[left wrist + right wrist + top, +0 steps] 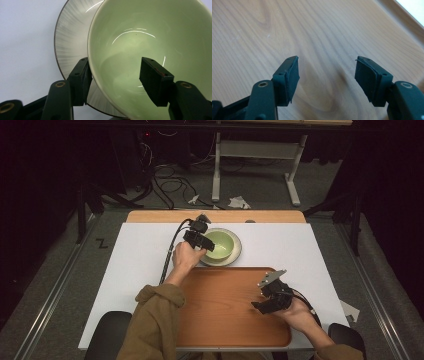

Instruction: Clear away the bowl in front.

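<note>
Fingers [82,77] astride glossy round green bowl [155,50], ribbed plate [71,42] beneath

**Where your three cameras sit, measured from the wooden tray**

Your high view looks forward and down from above your side of the worktop [140,250], taking in the whole wooden tray [225,310] and the floor beyond it. Your right claw [327,72] camera hangs close over that tray [287,30], facing its grain along the two black jaws, so it shares the tray with the high view. Your left claw [115,75] camera looks past the tray's far edge, very near the green bowl [150,37] on its plate [70,45], which the high view sees too [222,245].
</note>
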Demonstrator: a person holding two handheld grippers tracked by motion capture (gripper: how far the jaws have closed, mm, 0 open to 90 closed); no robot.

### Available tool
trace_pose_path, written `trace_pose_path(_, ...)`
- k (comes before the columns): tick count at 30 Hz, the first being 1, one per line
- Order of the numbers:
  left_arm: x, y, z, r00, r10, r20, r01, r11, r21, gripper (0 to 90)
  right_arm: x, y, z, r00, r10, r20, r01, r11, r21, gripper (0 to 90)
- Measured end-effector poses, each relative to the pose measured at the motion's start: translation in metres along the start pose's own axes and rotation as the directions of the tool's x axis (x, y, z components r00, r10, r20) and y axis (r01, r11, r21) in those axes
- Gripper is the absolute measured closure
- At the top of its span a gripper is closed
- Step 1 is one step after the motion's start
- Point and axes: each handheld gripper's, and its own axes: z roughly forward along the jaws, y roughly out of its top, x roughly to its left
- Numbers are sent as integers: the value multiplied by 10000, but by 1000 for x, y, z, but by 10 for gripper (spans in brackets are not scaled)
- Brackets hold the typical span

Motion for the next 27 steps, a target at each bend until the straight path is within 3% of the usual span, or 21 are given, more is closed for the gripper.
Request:
trace_pose_path(4, 3, 0, 4, 9998, -209, -43, 209, 9998, -28, 472, 2, 0, 1, 10000, -36, -19, 36, 10000, 65, 362)
trace_pose_path(7, 4, 0, 10, 9999, -51, -112, 51, 10000, 33, 539, 1, -1, 0, 9999, -104, -51, 104, 9999, 58, 362)
trace_pose_path(13, 8, 0, 16, 9998, -157, -152, 158, 9999, 5, 649, 0, 0, 1, 9997, -240, 20, 240, 9996, 117, 363)
trace_pose_path(21, 15, -1, 14, 9968, -795, 67, 795, 9968, 17, 768, 3, -1, 2, 9996, -283, 39, 282, 9993, 241, 363)
trace_pose_path(27, 16, 1, 15, 9929, -1160, 270, 1164, 9931, -123, 793, 3, 0, 3, 9995, -324, 65, 322, 9992, 225, 362)
